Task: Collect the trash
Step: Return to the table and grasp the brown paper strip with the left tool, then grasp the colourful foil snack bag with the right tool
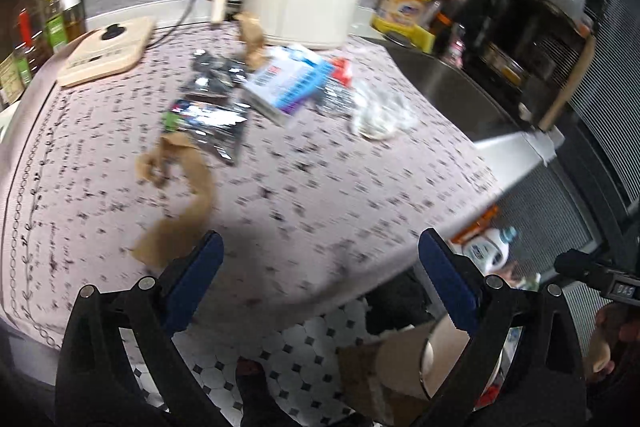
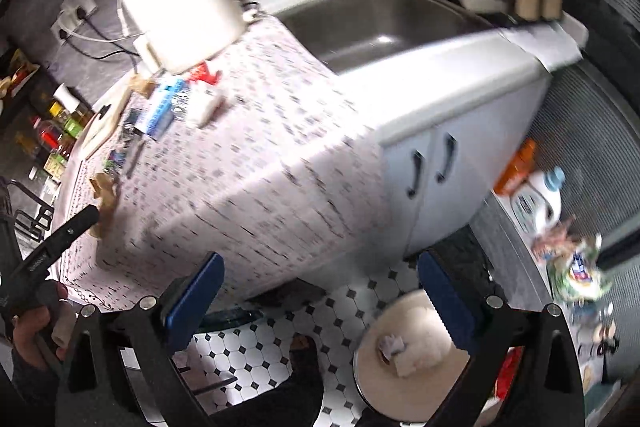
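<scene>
My left gripper [image 1: 320, 267] and right gripper [image 2: 320, 287] were both spread wide, grasping nothing. Wrappers [image 1: 208, 123] and brown paper [image 1: 180, 195] lay on the worktop [image 1: 320, 187]; bin [image 2: 412, 355] stood below right.

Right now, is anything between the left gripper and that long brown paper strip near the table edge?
Nothing visible blocks it. The left gripper is open and empty above the tablecloth, and the brown paper strip lies flat just past its left finger, with only bare cloth around it. The foil wrappers lie farther back.
</scene>
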Tool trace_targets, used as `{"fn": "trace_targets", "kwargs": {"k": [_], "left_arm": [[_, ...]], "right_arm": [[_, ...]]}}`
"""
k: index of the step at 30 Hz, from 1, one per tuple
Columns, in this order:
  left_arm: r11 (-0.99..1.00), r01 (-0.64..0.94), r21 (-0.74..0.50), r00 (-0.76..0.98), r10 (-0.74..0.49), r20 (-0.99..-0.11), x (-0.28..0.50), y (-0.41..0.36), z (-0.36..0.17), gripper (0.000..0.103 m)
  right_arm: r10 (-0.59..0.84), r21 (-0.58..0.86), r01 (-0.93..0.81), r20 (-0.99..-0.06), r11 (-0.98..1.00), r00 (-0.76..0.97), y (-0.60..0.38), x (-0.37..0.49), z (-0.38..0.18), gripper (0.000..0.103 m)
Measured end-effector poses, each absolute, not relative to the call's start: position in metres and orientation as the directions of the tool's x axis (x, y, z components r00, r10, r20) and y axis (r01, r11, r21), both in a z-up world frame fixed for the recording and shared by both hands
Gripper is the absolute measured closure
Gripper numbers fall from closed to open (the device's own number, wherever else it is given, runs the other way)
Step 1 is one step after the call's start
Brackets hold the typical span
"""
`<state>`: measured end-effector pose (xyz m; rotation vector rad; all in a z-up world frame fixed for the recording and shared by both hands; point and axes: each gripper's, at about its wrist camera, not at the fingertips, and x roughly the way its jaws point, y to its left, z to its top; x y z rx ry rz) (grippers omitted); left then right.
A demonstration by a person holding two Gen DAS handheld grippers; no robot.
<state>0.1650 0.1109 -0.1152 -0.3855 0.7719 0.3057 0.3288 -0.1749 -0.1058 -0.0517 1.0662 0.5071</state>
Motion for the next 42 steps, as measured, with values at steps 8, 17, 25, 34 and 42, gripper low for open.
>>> {"fn": "trace_targets", "kwargs": {"k": [8, 17, 25, 34, 42], "left_arm": [[0.864, -0.469, -0.182, 0.64, 0.191, -0.745, 0.167, 0.159, -0.129, 0.019], [0.848, -0.5, -0.174, 0.571, 0.172, -0.803, 0.174, 0.197, -0.156, 0.08], [0.812, -0.547, -0.202, 0.613, 0.223, -0.758, 0.136, 0.225, -0.135, 0.085], [0.732, -0.65, -0.204, 0.598, 0.328, -0.731, 0.074, 0.266, -0.115, 0.085], [0.664, -0.718, -0.207, 0.567, 0.385, -0.728, 0.031, 0.291, -0.113, 0.085]], "right_arm": [[0.405, 0.194, -0.487, -0.834, 0.851, 0.375, -0.106, 0.334, -0.094, 0.008], [0.439, 0.185, -0.571, -0.829, 0.8, 0.346, -0.037, 0.334, -0.091, 0.011], [0.494, 0.217, -0.659, -0.827, 0.72, 0.268, 0.036, 0.331, -0.1, 0.016], [0.531, 0.277, -0.717, -0.834, 0.639, 0.151, 0.115, 0.328, -0.122, 0.016], [0.528, 0.331, -0.686, -0.844, 0.648, 0.091, 0.161, 0.343, -0.146, 0.015]]}}
